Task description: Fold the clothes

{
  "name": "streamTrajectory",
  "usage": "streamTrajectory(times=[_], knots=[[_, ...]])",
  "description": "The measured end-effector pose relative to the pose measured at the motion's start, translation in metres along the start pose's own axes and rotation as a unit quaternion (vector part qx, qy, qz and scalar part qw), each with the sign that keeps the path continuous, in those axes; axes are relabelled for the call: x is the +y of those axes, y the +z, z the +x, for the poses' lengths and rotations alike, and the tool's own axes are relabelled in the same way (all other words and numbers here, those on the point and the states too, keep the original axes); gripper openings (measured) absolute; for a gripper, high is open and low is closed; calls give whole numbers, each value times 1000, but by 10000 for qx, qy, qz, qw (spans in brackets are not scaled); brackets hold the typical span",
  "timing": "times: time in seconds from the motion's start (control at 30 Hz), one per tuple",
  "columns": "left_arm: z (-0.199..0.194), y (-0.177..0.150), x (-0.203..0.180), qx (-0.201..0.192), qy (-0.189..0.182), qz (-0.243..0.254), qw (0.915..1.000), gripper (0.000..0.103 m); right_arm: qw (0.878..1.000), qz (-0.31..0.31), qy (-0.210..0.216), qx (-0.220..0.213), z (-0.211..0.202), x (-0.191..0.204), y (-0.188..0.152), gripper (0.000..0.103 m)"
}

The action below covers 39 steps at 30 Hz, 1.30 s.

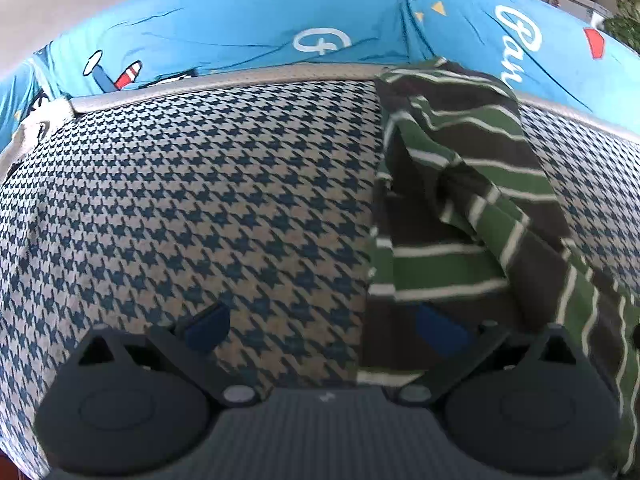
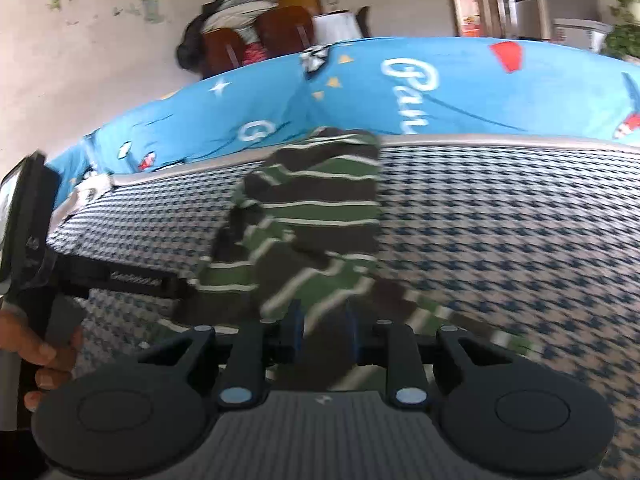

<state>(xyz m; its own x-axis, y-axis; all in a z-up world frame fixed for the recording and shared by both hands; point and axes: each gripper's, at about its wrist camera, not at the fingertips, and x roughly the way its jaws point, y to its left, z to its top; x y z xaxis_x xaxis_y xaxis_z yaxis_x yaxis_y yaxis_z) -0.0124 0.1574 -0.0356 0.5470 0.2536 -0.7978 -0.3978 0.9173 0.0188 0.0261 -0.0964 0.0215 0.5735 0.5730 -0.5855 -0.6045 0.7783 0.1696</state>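
A garment with green, dark grey and white stripes (image 1: 460, 152) lies as a long narrow strip on the houndstooth-covered surface (image 1: 200, 200). My left gripper (image 1: 324, 328) hangs low over the garment's left edge with its jaws wide open. Its left pad is over bare cloth and its right pad over the stripes, and nothing is gripped. In the right wrist view the garment (image 2: 320, 200) runs up into my right gripper (image 2: 323, 328). That gripper's pads stand a narrow gap apart with striped fabric bunched between them. A hand (image 2: 44, 356) holds the left tool at that view's left edge.
A silver rim (image 1: 240, 76) bounds the far side of the houndstooth surface. Behind it lies a blue cartoon-print cover (image 1: 240, 20). Beyond that stand chairs piled with clothes (image 2: 240, 36), a doorway, a fridge and a plant (image 2: 624, 8).
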Motion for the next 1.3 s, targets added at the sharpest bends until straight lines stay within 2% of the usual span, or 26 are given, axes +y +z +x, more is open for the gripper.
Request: streamTrajectory(times=[0.13, 0.3, 0.47, 0.53, 0.8, 0.97, 1.0, 1.1, 1.17, 1.3], knots=[[1, -8, -5, 311, 213, -4, 9993, 103, 9989, 231, -403, -7, -16, -21, -4, 29], [1, -20, -8, 448, 345, 48, 9984, 103, 9958, 327, -847, -76, -25, -39, -8, 30], [-5, -29, -3, 470, 275, -120, 9984, 103, 9926, 355, -1152, -105, -25, -50, -14, 39], [-7, -32, -1, 483, 261, -192, 9983, 103, 9912, 434, -1251, -53, -22, -55, -17, 40], [-22, -47, -3, 473, 252, -207, 9983, 103, 9879, 796, -1327, -1, -11, -71, -27, 44], [-30, -55, -3, 368, 187, -184, 9990, 103, 9892, 773, -1241, -103, -5, -71, -27, 44], [-32, -56, -3, 362, 189, -187, 9990, 103, 9896, 753, -1219, -120, -4, -71, -28, 44], [-35, -59, -2, 362, 212, -243, 9988, 103, 9906, 705, -1166, -151, -2, -69, -28, 34], [-36, -59, -1, 382, 230, -265, 9987, 103, 9910, 720, -1113, -154, -1, -69, -28, 21], [-37, -60, 1, 351, 234, -271, 9987, 103, 9925, 722, -972, -136, 0, -68, -27, 14]])
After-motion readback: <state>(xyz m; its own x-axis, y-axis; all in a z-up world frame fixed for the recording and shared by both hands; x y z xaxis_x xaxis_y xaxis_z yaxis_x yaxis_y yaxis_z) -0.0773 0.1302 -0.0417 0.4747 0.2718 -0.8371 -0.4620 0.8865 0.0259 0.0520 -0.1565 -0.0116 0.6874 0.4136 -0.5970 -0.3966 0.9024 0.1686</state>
